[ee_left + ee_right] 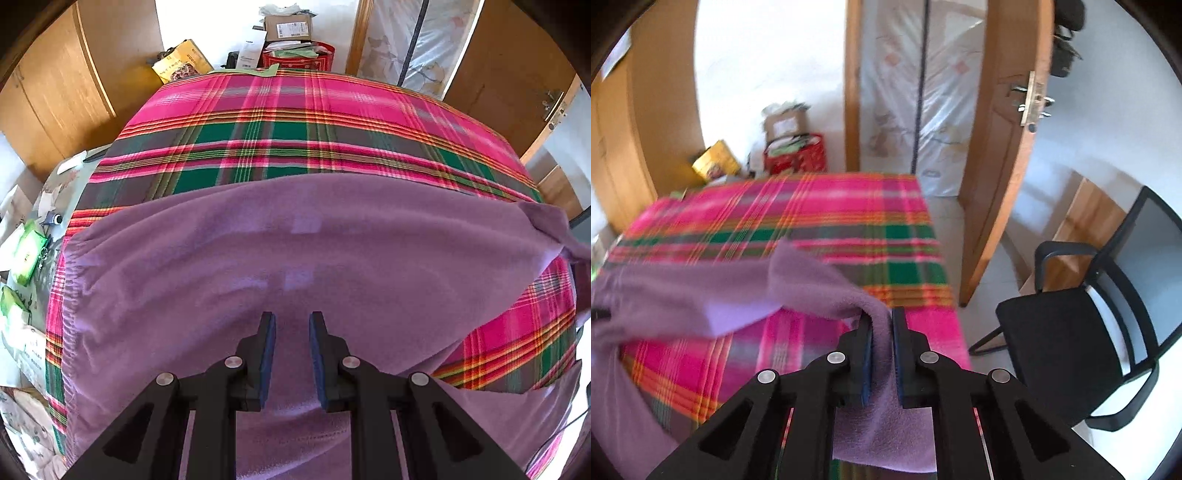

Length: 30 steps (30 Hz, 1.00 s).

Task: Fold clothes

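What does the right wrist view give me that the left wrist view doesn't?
Only the right wrist view shows the right hand-held gripper shut on a fold of the purple garment, plus the black chair and the open door's latch edge. Only the left wrist view shows the left hand-held gripper open above the spread garment, holding nothing, and the green packets at the left edge. Both show the plaid blanket, the red box and the yellow bag behind it.
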Tool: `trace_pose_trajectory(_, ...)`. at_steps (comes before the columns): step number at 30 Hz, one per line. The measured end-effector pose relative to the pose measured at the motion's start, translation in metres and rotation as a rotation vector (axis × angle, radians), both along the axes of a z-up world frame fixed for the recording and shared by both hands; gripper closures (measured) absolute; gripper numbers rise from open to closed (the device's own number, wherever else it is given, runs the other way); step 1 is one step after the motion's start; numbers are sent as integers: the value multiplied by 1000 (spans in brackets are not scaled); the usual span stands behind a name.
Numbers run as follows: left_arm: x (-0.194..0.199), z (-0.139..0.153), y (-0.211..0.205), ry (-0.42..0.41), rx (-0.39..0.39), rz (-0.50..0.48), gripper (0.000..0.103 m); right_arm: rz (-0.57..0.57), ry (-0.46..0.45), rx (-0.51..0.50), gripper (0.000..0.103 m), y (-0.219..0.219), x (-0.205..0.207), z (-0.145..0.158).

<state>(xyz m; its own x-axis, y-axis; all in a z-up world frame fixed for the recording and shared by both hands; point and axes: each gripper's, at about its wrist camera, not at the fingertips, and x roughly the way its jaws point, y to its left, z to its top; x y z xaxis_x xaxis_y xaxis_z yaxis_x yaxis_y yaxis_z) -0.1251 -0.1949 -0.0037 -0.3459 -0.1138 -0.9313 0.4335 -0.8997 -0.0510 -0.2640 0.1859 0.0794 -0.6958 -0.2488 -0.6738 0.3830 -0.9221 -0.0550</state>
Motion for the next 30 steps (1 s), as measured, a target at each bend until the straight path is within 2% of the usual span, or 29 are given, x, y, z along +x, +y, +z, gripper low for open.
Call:
trace_pose_trajectory(6,-4,-4,-2,-8,-5,16,84,-68,65,22,93,8,-27,14)
trace_pose_trajectory(13,-2,-1,-2,-6,-12,38,84,-134,67,38,93,18,-59,16)
trace_pose_trajectory(20,-7,0,-2,-7,-29,40,84,-184,35,113,93,16,-93,1)
trace_pose_trajectory(23,-8,1,-2,-4,-29,48,84,-197,-4,146,93,13,-107,-17)
trace_pose_trajectory(30,-15,2,3,-4,-42,58,84,-222,-3,237,93,6,-125,-41)
